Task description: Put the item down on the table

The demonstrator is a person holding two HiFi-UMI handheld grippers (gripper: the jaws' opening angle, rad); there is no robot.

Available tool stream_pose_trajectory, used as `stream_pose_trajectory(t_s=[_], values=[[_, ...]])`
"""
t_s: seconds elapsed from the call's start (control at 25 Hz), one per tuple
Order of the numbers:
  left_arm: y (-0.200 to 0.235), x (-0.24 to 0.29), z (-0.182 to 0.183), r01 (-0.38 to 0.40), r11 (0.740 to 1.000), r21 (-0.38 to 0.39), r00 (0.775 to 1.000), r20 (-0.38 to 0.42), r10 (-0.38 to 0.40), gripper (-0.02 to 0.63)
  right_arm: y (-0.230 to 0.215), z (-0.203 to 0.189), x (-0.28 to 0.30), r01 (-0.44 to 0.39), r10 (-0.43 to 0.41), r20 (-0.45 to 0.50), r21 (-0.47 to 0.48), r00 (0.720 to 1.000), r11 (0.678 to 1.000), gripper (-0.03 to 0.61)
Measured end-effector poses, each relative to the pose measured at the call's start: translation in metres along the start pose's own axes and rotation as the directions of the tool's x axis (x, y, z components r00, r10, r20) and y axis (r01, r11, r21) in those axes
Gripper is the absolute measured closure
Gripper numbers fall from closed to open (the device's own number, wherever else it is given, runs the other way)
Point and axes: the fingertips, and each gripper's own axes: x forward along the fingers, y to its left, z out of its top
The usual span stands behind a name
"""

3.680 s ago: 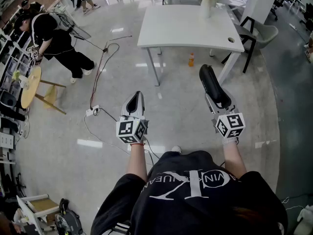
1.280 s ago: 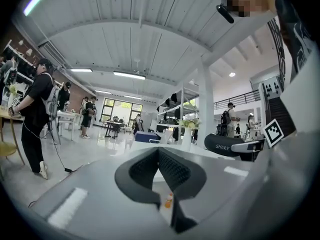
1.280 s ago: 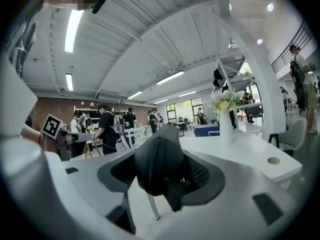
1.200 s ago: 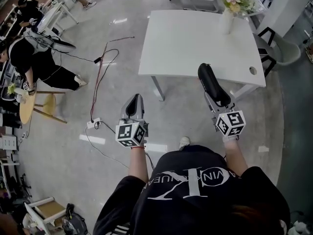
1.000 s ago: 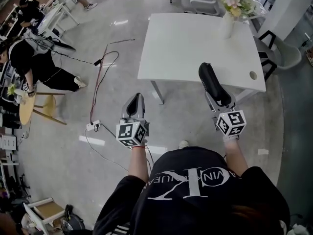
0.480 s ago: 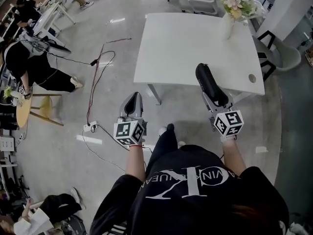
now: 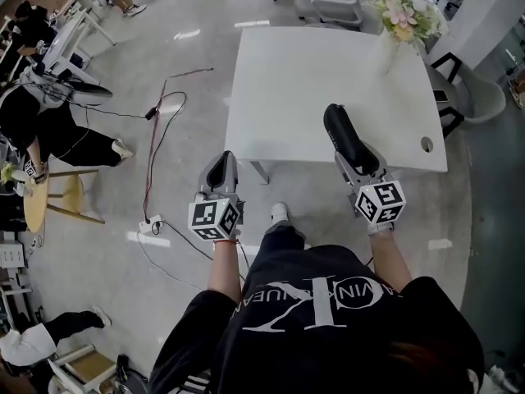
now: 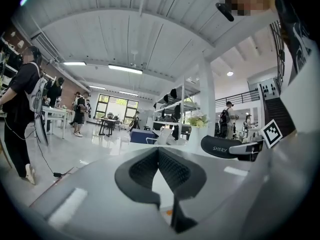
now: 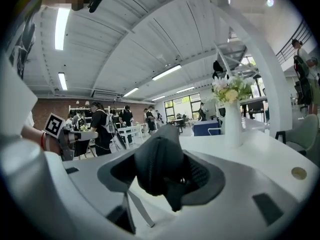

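Case (image 7: 343, 135) — black, oblong, pinched lengthwise in right gripper (image 7: 351, 156), held over near edge of table (image 7: 312, 80), not set down. Seen in right gripper view as dark bulk (image 9: 159, 169) filling the gap between the pads, jaws clamped on it. Seen side-on from left gripper view (image 8: 226, 146), white lettering on its side.

Floor (image 7: 148, 245) glossy grey, with cable (image 7: 156, 134) running to a power strip (image 7: 150, 226). Table white and bare apart from vase (image 7: 392, 54) of flowers at far right; round hole (image 7: 426, 144) near right corner. Chair (image 7: 326, 6) beyond far edge. Vase (image 9: 231, 121) and hole (image 9: 298, 173) also clear in right gripper view.

Left gripper (image 7: 220, 161) over the floor, left of table, well apart from case — pads pressed together at the tips (image 8: 159, 155), nothing between.
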Motion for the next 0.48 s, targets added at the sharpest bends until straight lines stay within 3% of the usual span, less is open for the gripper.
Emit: stream_pose_trajectory(t_s=[0.48], values=[[0.036, 0.076, -0.007, 0.078, 0.997, -0.013, 0.995, -0.058, -0.078, 0.603, -0.017, -0.015, 0.08, 0.039, -0.035, -0.081, 0.046, 0.996, 0.998, 0.314]])
